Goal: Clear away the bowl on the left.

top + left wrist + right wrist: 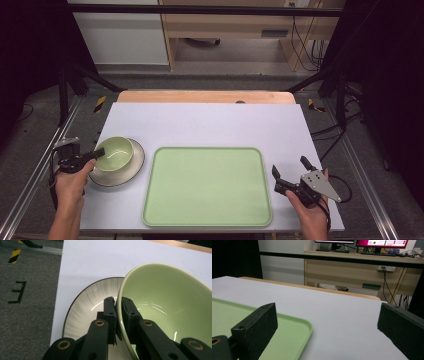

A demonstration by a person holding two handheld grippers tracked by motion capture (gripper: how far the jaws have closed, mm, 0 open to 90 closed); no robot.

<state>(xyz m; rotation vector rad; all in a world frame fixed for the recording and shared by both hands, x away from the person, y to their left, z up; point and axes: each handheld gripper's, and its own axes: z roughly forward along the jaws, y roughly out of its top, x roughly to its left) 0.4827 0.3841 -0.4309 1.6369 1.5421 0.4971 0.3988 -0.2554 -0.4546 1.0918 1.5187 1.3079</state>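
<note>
Left gripper (pixel 119 305), held low at the table's left edge, pinches the bowl's (pixel 172 300) near rim, one jaw inside, one outside. Mouth up and tipped slightly, the bowl sits on a plate (pixel 134 165) left of the tray (pixel 207 220). Right gripper (pixel 289 169) rests with jaws spread beside the tray's right edge.

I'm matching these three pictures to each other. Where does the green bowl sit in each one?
High view: green bowl at left, on the white plate.
Left gripper view: bowl at right, rim pinched by the left gripper.
Right gripper view: not in it.
Shared landmark: the white plate under the bowl in the first two.
</note>
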